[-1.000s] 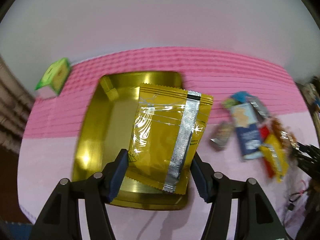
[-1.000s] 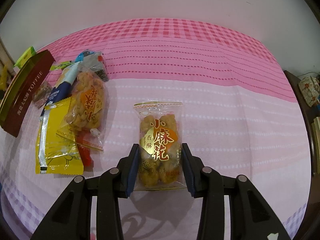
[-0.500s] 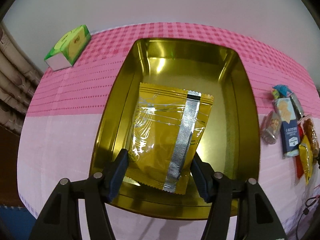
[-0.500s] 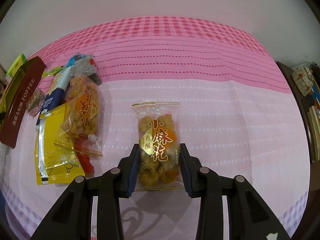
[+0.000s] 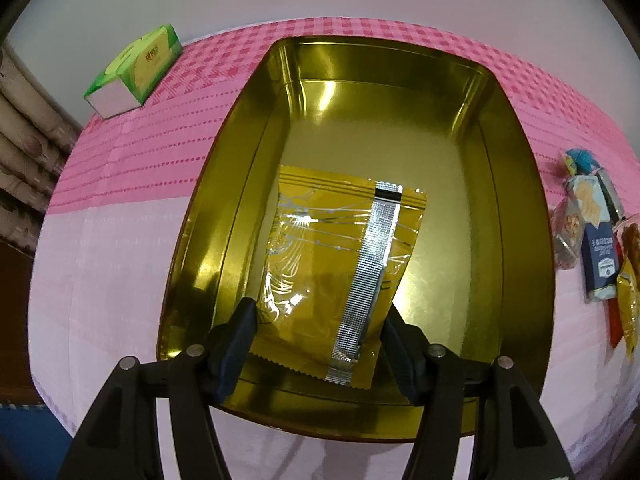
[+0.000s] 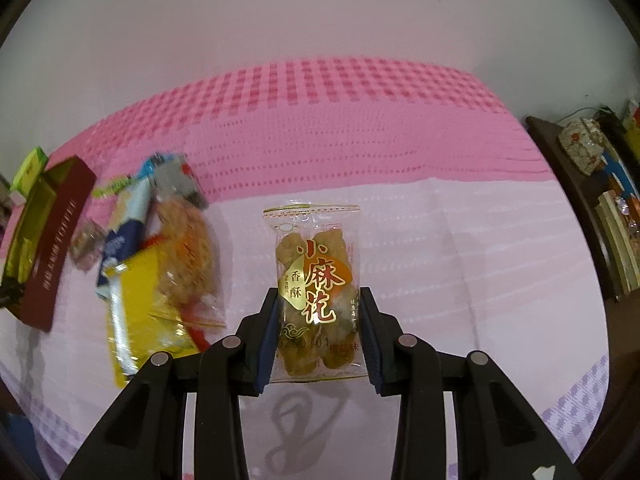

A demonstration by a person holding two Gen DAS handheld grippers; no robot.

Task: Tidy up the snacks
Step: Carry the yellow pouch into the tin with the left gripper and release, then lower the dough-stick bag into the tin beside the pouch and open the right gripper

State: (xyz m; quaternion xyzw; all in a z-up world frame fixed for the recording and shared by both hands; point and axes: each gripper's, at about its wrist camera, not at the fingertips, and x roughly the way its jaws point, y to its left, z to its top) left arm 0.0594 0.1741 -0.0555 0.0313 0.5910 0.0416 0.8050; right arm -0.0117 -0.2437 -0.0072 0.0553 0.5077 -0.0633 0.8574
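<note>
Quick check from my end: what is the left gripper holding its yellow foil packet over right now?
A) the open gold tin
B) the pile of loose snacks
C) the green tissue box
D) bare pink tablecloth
A: the left gripper grips the yellow foil packet at both sides, and the gold tin shows behind and around it, walls on every side.

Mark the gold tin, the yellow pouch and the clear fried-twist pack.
gold tin [image 5: 516,184], left wrist view, on its right inner wall.
yellow pouch [image 5: 316,272], left wrist view, on the middle of its face.
fried-twist pack [image 6: 316,280], right wrist view, on its printed label.
</note>
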